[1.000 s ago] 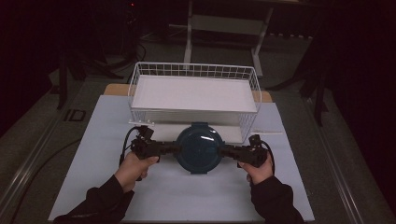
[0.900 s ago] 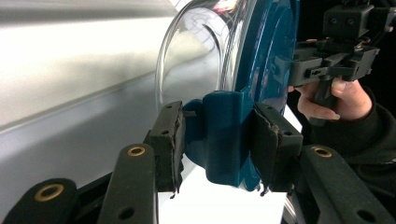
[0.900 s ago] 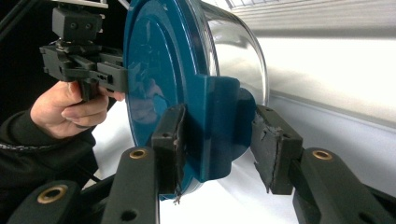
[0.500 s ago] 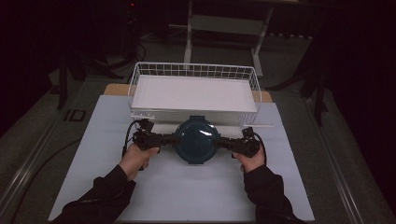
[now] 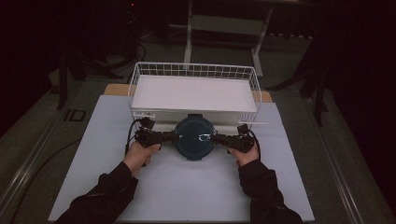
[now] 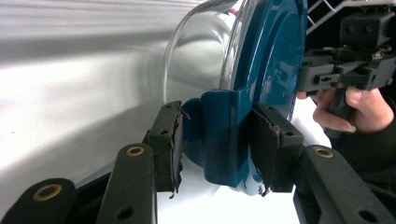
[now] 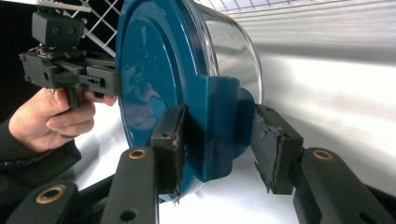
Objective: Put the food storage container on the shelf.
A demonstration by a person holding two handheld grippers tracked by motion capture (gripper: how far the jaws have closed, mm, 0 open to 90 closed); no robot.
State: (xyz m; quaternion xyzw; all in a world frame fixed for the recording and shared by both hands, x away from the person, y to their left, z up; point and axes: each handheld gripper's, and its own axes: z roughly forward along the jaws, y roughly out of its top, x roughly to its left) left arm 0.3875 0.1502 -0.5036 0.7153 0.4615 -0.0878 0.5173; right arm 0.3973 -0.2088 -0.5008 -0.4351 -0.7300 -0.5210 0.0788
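container: glass bowl with teal lid, between both grippers, just before wire basket
left gripper: jaws pinching lid's side tab
right gripper: jaws astride opposite tab, one pad apart

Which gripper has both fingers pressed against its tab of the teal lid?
The left gripper: both fingers press its teal lid tab. On the right gripper, one finger stands clear of the opposite tab.
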